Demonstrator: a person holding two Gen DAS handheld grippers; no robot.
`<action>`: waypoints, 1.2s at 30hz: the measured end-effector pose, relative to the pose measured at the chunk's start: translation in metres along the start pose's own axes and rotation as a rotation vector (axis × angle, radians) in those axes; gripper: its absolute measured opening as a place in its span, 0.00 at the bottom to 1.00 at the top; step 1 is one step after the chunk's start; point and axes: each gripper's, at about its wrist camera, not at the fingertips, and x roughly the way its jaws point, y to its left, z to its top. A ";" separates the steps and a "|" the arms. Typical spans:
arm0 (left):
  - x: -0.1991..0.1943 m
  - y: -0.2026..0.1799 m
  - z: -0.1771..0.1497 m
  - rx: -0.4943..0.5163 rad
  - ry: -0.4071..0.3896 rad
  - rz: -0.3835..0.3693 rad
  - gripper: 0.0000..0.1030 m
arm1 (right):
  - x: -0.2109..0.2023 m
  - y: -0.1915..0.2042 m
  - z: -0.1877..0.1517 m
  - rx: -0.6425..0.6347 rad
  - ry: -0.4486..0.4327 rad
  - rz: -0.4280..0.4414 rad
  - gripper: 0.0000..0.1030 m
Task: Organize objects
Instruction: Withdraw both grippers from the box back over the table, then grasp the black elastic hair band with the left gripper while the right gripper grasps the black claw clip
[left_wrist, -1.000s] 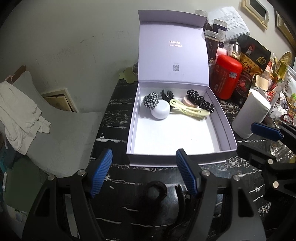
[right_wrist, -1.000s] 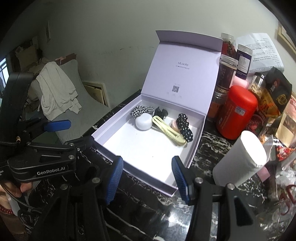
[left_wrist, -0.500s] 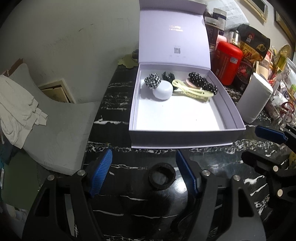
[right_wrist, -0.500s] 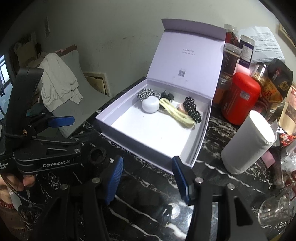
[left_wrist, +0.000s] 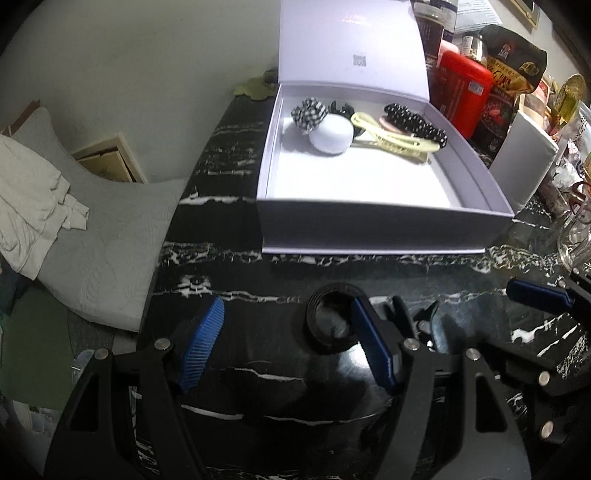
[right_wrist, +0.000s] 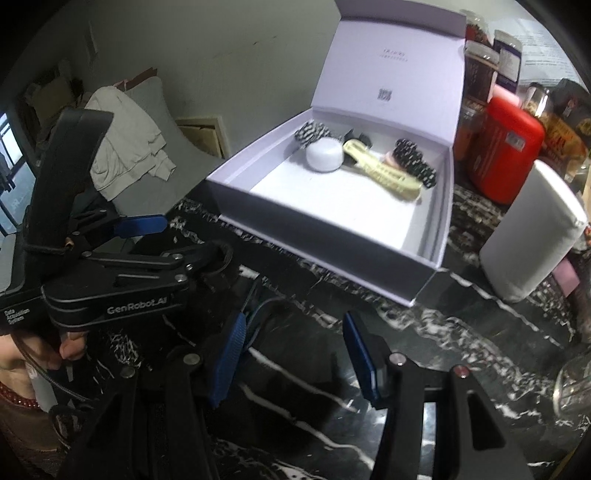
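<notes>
Left gripper (left_wrist: 288, 341) open (nothing held), beside black ring (left_wrist: 330, 322)

Your left gripper (left_wrist: 286, 341) hung with jaws apart over the black marble counter (left_wrist: 229, 266); a black ring (left_wrist: 330, 322) lay beside its right finger. Beyond sat the open lavender box (left_wrist: 373, 229) holding hair accessories (left_wrist: 395, 133).
</notes>
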 end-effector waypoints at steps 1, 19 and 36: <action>0.001 0.001 -0.002 -0.002 0.003 -0.003 0.68 | 0.002 0.002 -0.001 -0.001 0.006 0.006 0.54; -0.009 0.021 -0.013 -0.064 -0.056 -0.151 0.68 | 0.041 0.027 -0.019 0.009 0.070 0.038 0.57; 0.018 -0.017 -0.011 0.013 -0.024 -0.145 0.68 | 0.025 -0.033 -0.037 0.066 0.010 -0.126 0.57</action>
